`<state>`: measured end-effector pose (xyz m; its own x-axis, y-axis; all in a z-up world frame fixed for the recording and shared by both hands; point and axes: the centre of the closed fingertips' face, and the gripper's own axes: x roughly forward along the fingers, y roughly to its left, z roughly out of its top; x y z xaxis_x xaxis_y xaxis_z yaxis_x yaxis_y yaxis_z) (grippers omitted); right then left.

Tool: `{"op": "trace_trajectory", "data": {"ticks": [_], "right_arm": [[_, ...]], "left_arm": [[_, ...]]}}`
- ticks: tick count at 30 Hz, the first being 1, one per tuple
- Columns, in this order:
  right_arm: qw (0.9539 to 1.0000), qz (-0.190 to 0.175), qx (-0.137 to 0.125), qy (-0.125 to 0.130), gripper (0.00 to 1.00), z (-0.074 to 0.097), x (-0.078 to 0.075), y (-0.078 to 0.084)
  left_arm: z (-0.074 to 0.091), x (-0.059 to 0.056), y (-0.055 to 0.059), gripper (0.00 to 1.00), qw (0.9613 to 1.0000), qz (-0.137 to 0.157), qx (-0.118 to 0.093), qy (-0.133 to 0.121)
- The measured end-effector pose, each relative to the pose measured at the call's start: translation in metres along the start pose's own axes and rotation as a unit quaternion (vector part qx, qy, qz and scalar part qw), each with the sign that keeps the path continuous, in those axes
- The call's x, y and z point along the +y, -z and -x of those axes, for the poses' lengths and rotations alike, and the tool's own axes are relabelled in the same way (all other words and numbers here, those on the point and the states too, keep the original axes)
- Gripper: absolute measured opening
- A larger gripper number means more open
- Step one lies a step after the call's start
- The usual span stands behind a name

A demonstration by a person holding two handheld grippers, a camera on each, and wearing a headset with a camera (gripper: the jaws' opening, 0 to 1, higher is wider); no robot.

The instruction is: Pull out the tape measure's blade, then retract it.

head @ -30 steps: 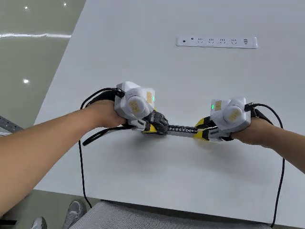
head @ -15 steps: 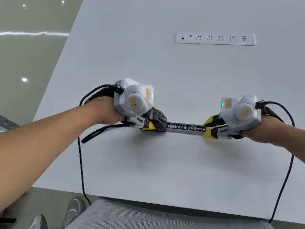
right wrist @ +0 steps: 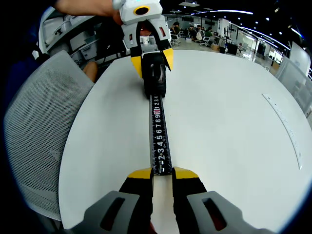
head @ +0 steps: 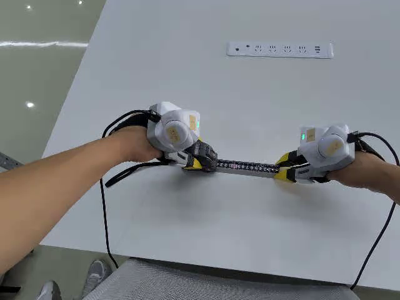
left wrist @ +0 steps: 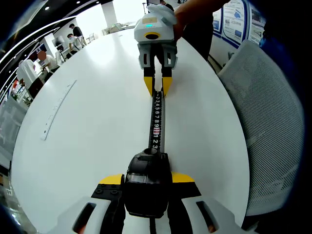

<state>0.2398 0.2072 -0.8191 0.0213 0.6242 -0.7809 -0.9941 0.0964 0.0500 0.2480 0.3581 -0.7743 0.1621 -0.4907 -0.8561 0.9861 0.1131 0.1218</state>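
Blade has been pulled further out than it was a moment ago. More numbers are shown on it now, and the right gripper has been moved further from the left gripper. The black case is held tight between the left gripper's jaws, over the near part of the table. Whether it is touching the table cannot be told. The blade's tip is pinched between the right gripper's yellow tips, and the blade is stretched straight between the two. So the pulling out is judged to be well under way, and the letting back in is not yet begun. The table is white and smooth, and a power strip is laid on its far side. A grey mesh chair is seen at the near edge. A shiny floor is seen to the left, and people are seen far off in the left gripper view.
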Motion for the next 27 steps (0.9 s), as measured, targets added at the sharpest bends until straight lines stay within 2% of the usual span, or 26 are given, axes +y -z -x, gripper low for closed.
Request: {"op": "trace_trajectory", "data": {"ticks": [27], "right_arm": [[0.9998, -0.010, 0.020, 0.001, 0.10, 0.030, -0.011, 0.037]], "left_arm": [[-0.003, 0.003, 0.002, 0.29, 1.0000, 0.000, 0.001, 0.000]]}}
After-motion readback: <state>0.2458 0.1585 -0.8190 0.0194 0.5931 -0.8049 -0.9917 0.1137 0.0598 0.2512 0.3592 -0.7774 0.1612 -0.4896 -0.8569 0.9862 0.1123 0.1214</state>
